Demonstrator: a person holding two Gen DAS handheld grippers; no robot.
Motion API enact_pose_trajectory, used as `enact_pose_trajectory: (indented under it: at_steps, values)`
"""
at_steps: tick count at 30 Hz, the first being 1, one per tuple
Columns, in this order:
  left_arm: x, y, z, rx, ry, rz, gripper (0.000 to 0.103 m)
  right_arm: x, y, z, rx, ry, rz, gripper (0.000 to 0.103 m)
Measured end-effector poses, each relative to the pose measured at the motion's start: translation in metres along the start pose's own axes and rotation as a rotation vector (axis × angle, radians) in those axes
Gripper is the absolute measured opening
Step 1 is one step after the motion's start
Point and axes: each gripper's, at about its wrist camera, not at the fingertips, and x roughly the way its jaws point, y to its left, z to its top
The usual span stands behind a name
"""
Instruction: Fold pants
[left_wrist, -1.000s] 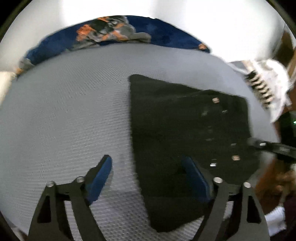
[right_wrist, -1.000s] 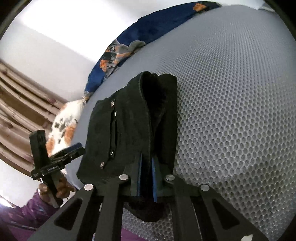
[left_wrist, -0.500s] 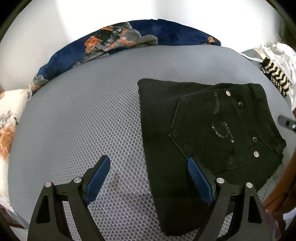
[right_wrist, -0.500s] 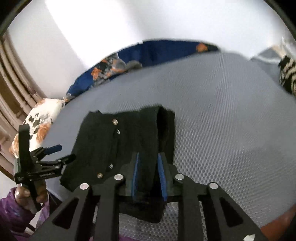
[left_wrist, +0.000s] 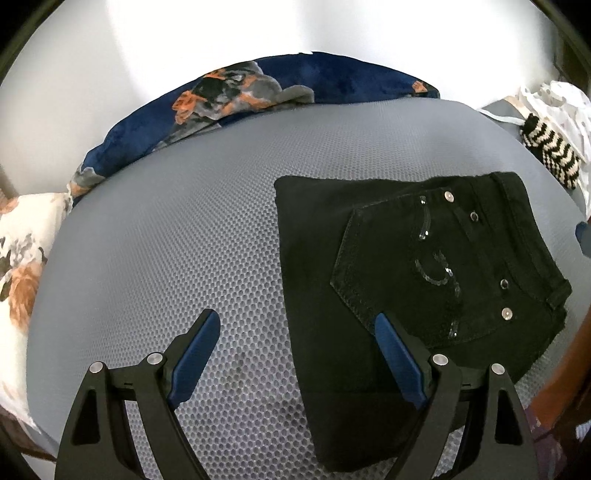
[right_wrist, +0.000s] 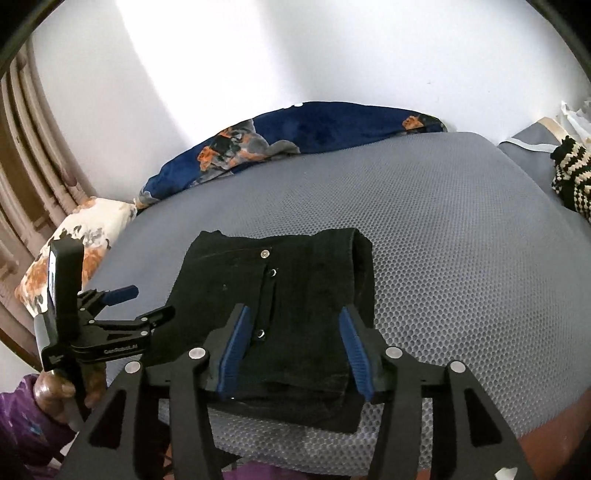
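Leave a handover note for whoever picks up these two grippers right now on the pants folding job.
Left gripper: open, empty, held over the gray mattress beside the pants' left edge.
Right gripper: jaws have just been opening; they are off the cloth and nothing is held.
Pants: black, folded into a compact rectangle, back pocket up, lying flat near the mattress's front edge.
Done: the folding looks complete and the pants are released.
Left: probably only a check that the edges line up, a smoothing if needed, then pulling both grippers away.
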Motion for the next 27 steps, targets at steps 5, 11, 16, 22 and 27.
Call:
enact_pose_trajectory:
  at_steps: [5,11,16,22,27]
  values:
    - [-0.011,0.004,0.003,-0.048,-0.061,-0.017,0.086,-0.008,0.009,-0.001,0.001,-0.046,-0.053,0.063]
    - [-0.017,0.007,0.012,-0.059,-0.126,0.003,0.086,-0.005,-0.008,-0.005,0.042,-0.047,-0.119,0.080]
    - [0.011,0.011,0.017,-0.037,-0.038,-0.010,0.086,0.029,-0.063,-0.008,0.190,0.112,-0.013,0.083]
    - [0.043,0.044,0.015,-0.174,0.059,-0.153,0.093,0.061,-0.088,-0.006,0.243,0.191,0.117,0.083]
    - [0.065,0.044,0.017,-0.134,0.128,-0.294,0.094,0.078,-0.081,-0.004,0.194,0.242,0.144,0.083]
